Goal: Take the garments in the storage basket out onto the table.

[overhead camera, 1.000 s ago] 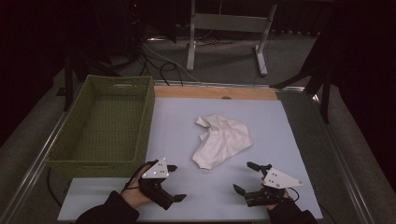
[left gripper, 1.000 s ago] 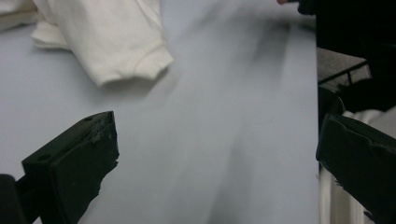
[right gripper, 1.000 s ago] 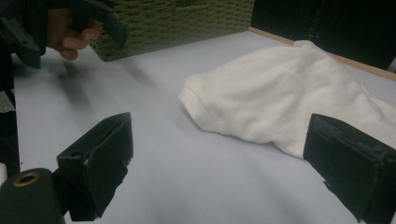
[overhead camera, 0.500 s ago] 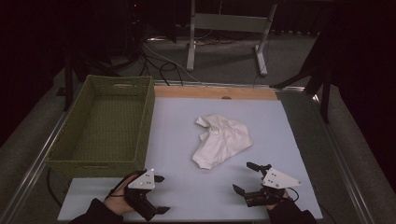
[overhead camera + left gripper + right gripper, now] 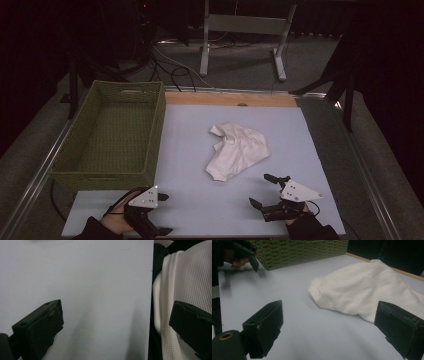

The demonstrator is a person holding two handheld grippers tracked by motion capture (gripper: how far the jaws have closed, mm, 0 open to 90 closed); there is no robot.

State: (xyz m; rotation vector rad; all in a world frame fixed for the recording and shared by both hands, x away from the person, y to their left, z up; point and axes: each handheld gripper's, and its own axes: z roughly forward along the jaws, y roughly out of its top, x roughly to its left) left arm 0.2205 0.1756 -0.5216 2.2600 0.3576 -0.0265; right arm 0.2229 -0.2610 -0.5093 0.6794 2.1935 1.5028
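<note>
A dim room with dark floor and cables surrounds a pale blue table [image 5: 200,210], which carries a crumpled white garment [image 5: 239,150] at its middle. The right gripper [image 5: 262,190] sits just short of the garment on the person's side, its jaws spread wide and empty; in the right gripper view the garment's hemmed edge [image 5: 322,296] lies straight ahead between them, near but untouched. The left gripper [image 5: 162,212] is farther from the garment, down by the table's near edge, jaws likewise wide apart with nothing between them; its own view looks down on bare table and what seems to be the person's ribbed white top. A green woven basket [image 5: 107,172] stands left of the garment, well apart from it.

The work looks to be at the approach stage. Next, the right gripper would need to advance low and close on the nearest hem, while the left comes in to take a second edge.
</note>
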